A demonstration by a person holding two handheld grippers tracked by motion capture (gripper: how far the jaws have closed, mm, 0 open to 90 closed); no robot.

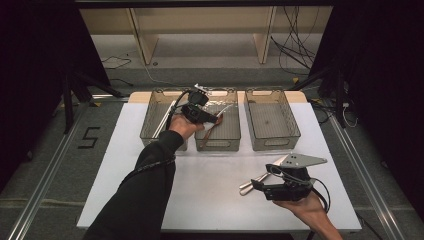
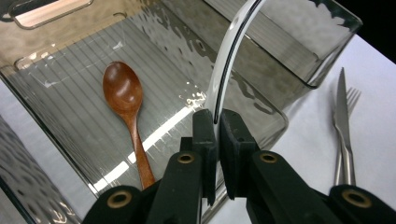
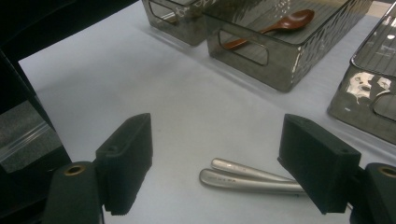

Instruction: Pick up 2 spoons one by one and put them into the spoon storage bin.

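White plastic is what our left tongs (image 2: 217, 122) pinch by a thin edge: a spoon (image 2: 223, 70) above the middle bin (image 2: 299, 74); it could twist loose. Our right tongs (image 3: 219, 161) gape around a knife and fork (image 3: 247, 177).

Numeral "5" (image 1: 89, 137) marked on floor left of table.

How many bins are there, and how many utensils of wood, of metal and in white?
Bins: 3
Wooden spoon: 1
Metal knife and fork: 2
White utensil: 1
Total: 7, with the left bin contents unclear.
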